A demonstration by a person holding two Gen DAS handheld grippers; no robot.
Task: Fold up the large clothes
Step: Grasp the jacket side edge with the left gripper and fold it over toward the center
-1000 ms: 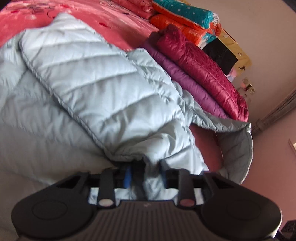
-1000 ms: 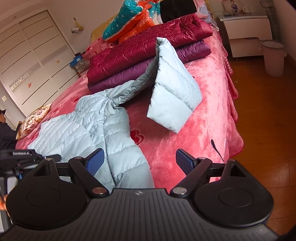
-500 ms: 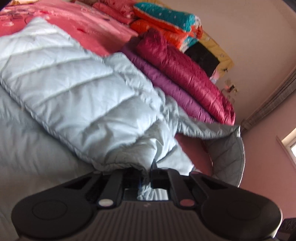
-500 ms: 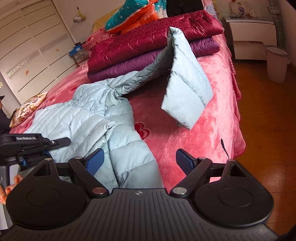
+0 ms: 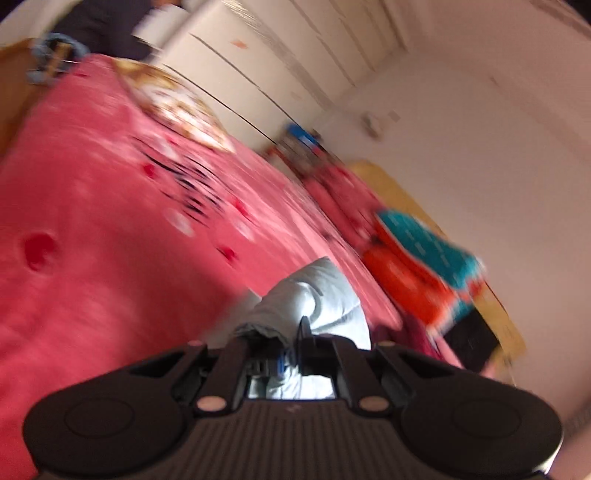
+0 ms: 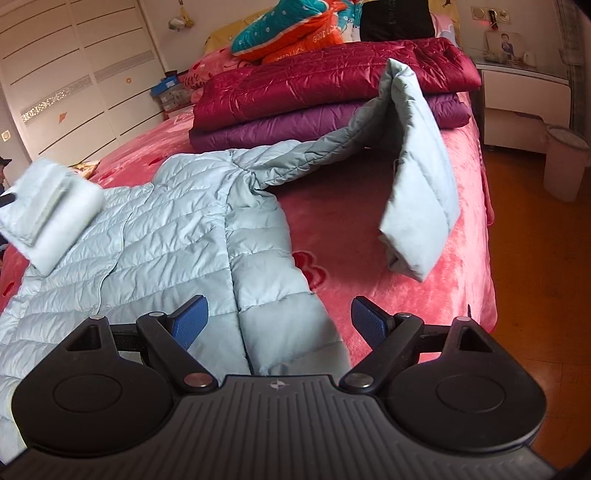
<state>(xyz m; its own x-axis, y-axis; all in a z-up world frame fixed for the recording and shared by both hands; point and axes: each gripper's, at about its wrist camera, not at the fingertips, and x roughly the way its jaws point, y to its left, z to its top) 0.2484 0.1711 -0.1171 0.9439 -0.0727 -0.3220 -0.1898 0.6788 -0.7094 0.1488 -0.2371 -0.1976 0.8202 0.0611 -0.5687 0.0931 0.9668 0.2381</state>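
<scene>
One sleeve cuff of the pale-blue quilted puffer coat [image 6: 177, 236] on the pink plush bed [image 6: 369, 221] is pinched in the left gripper [image 5: 291, 354]; right gripper [image 6: 279, 321] gapes empty, so lay it flat across the chest.

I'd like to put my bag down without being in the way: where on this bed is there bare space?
Bare pink blanket lies between the pale blue quilted jacket's body and its draped sleeve, and along the bed's edge beside the wooden floor. It is crowded at the head: folded maroon and purple jackets, with teal-and-orange bedding behind.
</scene>
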